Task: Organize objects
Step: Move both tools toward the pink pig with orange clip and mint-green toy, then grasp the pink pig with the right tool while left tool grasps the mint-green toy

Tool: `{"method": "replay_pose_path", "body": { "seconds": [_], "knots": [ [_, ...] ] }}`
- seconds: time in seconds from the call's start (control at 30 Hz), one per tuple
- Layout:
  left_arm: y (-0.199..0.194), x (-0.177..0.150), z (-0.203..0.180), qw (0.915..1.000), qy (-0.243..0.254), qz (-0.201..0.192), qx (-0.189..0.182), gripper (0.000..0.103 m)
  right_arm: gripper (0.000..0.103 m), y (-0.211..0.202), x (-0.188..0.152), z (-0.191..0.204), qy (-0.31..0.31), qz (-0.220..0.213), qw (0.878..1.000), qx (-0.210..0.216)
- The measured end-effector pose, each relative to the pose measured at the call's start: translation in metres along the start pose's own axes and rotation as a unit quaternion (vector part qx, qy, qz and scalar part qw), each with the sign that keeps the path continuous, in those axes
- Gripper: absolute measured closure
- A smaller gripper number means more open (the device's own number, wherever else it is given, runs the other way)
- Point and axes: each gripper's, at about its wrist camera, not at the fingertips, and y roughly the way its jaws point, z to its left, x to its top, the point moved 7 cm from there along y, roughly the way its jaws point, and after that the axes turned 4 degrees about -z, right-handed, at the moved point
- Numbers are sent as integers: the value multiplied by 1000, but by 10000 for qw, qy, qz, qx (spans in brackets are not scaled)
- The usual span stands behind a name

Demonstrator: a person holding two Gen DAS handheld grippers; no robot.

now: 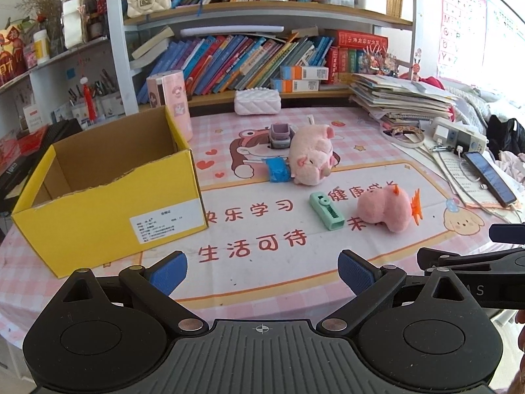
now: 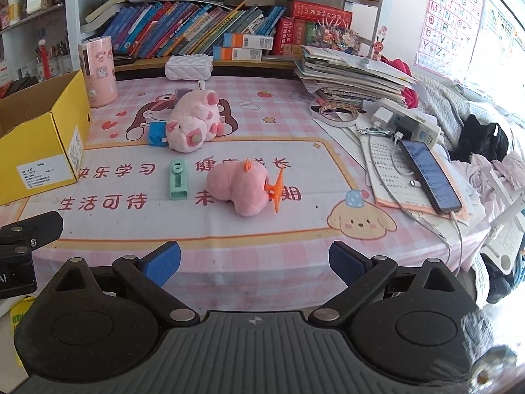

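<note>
Both the left gripper (image 1: 262,271) and right gripper (image 2: 254,261) were spread empty, toys (image 2: 238,188) awaiting boxing in the yellow box (image 1: 108,210).

L tongs (image 1: 262,271): blk body, ribbed base, blue pads, silver pivot screws | R tongs (image 2: 255,259): same

Desk mat (image 2: 229,229): 快乐学习, 生活可待; wall chart (image 2: 449,16): alphabet letters

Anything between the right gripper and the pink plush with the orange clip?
Nothing visible. The right gripper is open, with only bare table mat between it and the pink plush. The green case lies off to the left.
</note>
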Motion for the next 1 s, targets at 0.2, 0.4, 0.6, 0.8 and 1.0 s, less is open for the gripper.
{"method": "replay_pose_path", "body": {
  "seconds": [0.2,0.4,0.6,0.8,1.0],
  "knots": [
    [19,10,-4,9999,-38,73,88,3,5,24,13,-5,-43,111,9999,105],
    [41,20,-13,9997,4,148,171,3,8,53,29,-12,-120,192,9996,161],
    [61,26,-22,9991,45,312,297,3,11,87,39,-16,-192,424,9981,409],
    [77,27,-30,9979,64,559,309,4,14,119,42,-11,-360,715,9942,722],
    [92,30,-38,9967,32,758,281,4,33,144,44,-8,-409,1004,9885,1054]
  ]
}}
